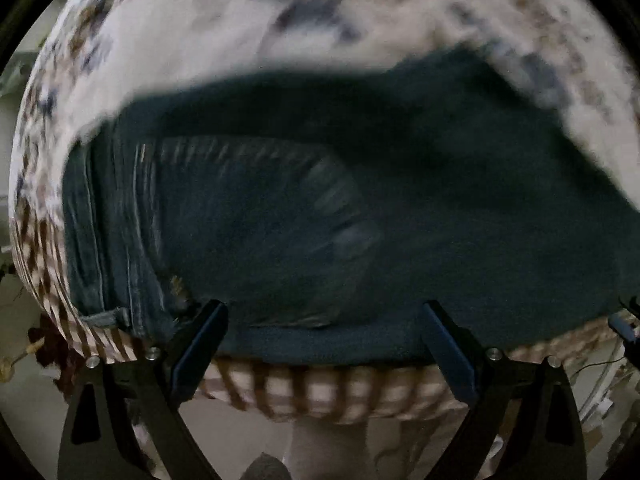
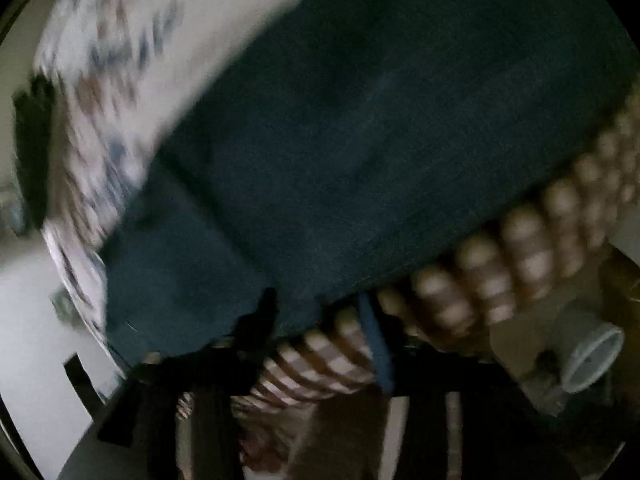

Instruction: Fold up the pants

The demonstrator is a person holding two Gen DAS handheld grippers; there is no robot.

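Left gripper [image 1: 324, 332] is being held wide open, nothing between the fingers. Pants [image 1: 320, 208] are being shown straight ahead at 12 o'clock, long axis 9-to-3 (waistband at 9). Right gripper [image 2: 320, 320], part open and empty, is being blurred over the hem edge.

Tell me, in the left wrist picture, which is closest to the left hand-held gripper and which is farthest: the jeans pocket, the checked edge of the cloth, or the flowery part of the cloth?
From the left hand-held gripper:
1. Checked edge, right between the fingers, at the table's near side.
2. Jeans pocket, just beyond, slightly left.
3. Flowery part, past the jeans, at the far side.
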